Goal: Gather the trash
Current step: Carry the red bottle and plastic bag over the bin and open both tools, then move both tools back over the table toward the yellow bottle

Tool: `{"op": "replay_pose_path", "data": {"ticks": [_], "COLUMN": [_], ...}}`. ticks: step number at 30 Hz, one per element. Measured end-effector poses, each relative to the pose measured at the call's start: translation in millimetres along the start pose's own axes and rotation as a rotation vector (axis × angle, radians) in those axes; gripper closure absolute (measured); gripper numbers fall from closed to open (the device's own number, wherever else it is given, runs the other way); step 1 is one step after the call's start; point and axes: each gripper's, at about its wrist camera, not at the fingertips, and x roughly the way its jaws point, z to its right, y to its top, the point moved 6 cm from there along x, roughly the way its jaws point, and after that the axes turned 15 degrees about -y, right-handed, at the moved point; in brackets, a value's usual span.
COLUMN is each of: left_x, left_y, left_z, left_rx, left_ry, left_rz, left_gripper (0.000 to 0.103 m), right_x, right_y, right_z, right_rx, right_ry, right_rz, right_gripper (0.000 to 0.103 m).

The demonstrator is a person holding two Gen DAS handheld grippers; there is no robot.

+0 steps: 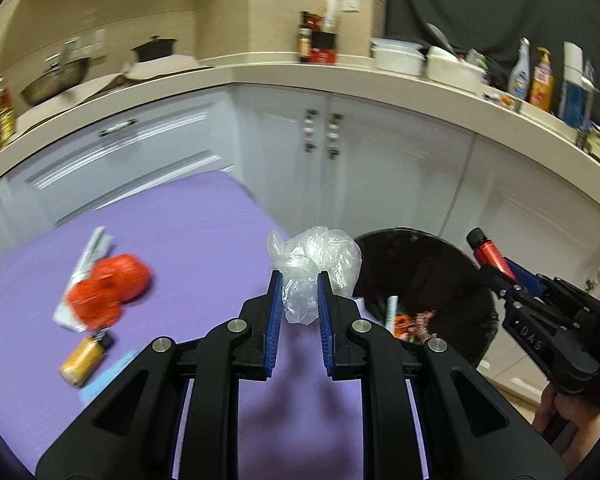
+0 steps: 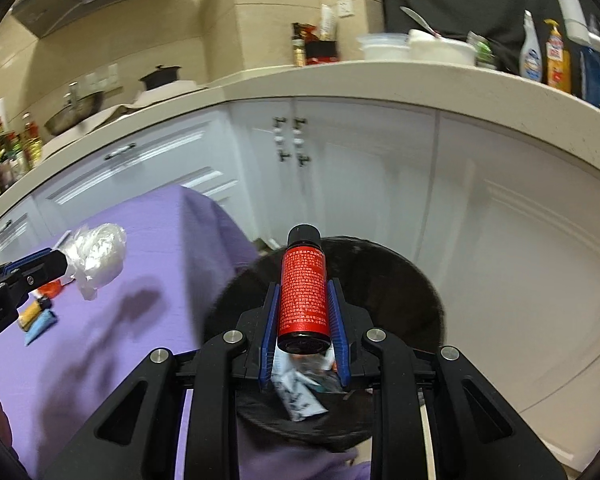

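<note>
From the left wrist, the left tongs [image 1: 299, 280] gripped a crumpled clear plastic bag [image 1: 314, 264] above the purple counter [image 1: 204, 232], beside the black trash bin [image 1: 428, 264]. From the right wrist, the right tongs [image 2: 303, 290] clamped a red bottle [image 2: 303, 292] — black-capped — directly over the bin.

Crinkled clear plastic bag [image 1: 314, 258], glossy red-labelled bottle [image 2: 303, 294] (black cap), matt purple cloth [image 1: 204, 240].

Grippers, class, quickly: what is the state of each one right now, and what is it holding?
Left gripper: shut on the crumpled clear plastic bag.
Right gripper: shut on the red bottle, above the black trash bin.
</note>
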Motion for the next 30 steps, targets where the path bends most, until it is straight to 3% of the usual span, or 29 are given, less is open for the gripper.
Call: {"op": "replay_pose_path", "data": {"ticks": [7,8,9,10,11,20,30], "left_x": [47,53,60,67,72,65,17], "left_y": [12,12,12,12,11,10,1], "left_z": [39,42,44,46,47,36,0], "left_rx": [0.069,0.081,0.094,0.105,0.111,0.098,0.054], "left_ry": [-0.037,-0.033,-0.023,-0.014,-0.007,0.006,0.062], "left_rz": [-0.017,-0.02,-0.023,-0.028,-0.026,-0.013,0.028], "left_gripper": [0.083,0.078,0.073,0.057,0.05,0.05,0.05], "right_x": [24,27,33,38,41,33,2], "right_y": [1,0,0,-1,-2,-3,3], "right_z": [19,19,21,23,24,22,-8], "right_rx": [0.01,0.01,0.011,0.015,0.017,0.021,0.0], "right_ry": [-0.022,-0.023,-0.032,-0.044,-0.045,-0.043,0.014], "right_rz": [-0.014,-0.018,-0.024,-0.028,-0.033,-0.029,0.016], "right_gripper": [0.078,0.076,0.063,0.059,0.057,0.057,0.055]}}
